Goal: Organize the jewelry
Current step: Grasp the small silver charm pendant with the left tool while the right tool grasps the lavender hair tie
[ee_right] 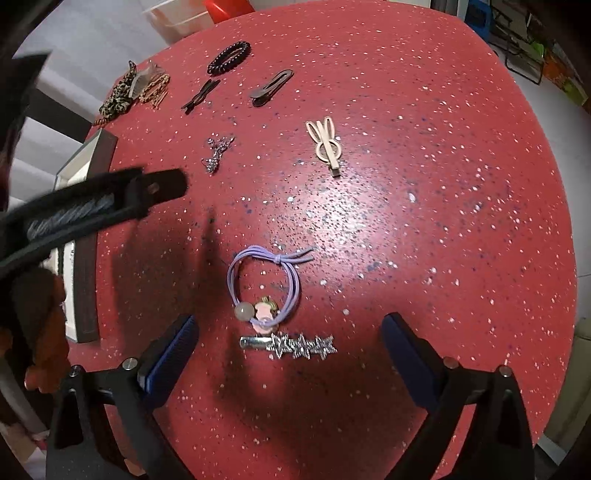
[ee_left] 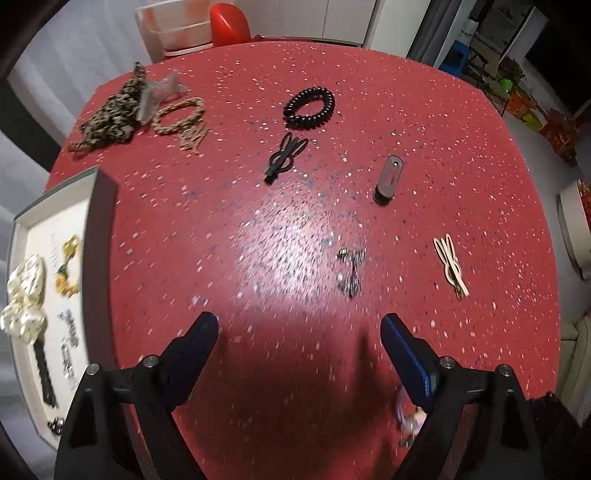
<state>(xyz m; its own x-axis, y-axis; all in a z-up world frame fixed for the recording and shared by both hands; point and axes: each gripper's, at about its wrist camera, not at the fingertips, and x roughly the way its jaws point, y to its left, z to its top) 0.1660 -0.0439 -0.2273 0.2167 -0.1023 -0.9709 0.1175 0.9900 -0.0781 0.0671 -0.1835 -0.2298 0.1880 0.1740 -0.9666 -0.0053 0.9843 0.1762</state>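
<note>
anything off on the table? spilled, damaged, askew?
Nothing damaged or spilled. Pieces still lie scattered loose on the red table: purple hair tie, silver star clip, beige clip, black coil tie, braided cords. Only the tray at the left edge holds sorted items.

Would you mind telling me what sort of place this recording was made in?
Most likely a home, perhaps a dining or living area. A round red speckled table carries hair accessories, a red chair stands behind it, and white cabinet doors and cluttered shelving line the far side.
</note>
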